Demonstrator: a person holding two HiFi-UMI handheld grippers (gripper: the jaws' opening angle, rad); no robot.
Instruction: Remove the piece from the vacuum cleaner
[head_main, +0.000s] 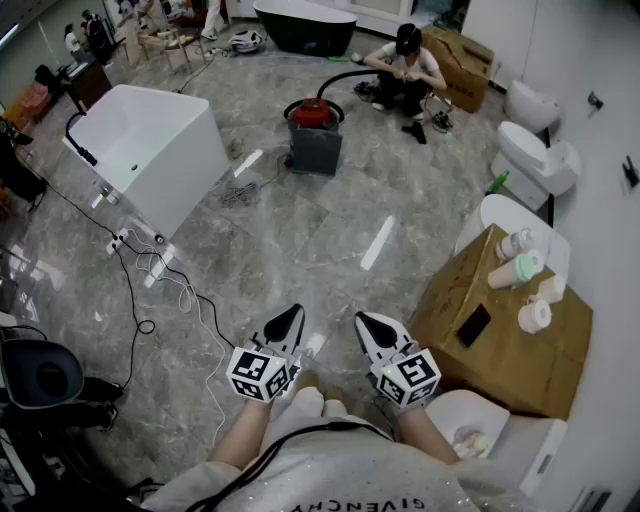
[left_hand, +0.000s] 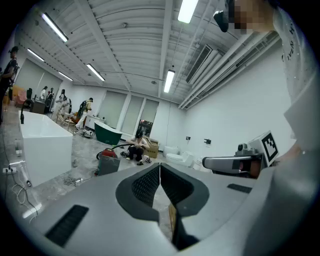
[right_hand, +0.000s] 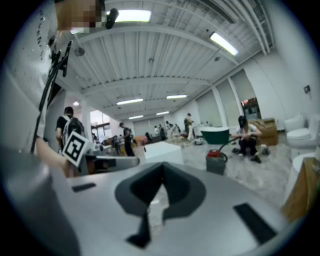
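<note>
The vacuum cleaner (head_main: 315, 133) stands far off on the grey floor: a grey body with a red top and a black hose curving right toward a crouching person (head_main: 403, 72). It also shows small in the left gripper view as the vacuum cleaner (left_hand: 107, 161) and in the right gripper view as the vacuum cleaner (right_hand: 216, 162). My left gripper (head_main: 290, 318) and right gripper (head_main: 369, 322) are held side by side close to my body, both shut with nothing between the jaws. Which piece of the vacuum is meant I cannot make out from here.
A white bathtub (head_main: 150, 150) stands at left, with cables (head_main: 150, 270) trailing across the floor. At right is a cardboard box (head_main: 505, 325) with bottles and a phone on it, beside toilets (head_main: 535, 160). A dark green tub (head_main: 305, 28) sits at the back.
</note>
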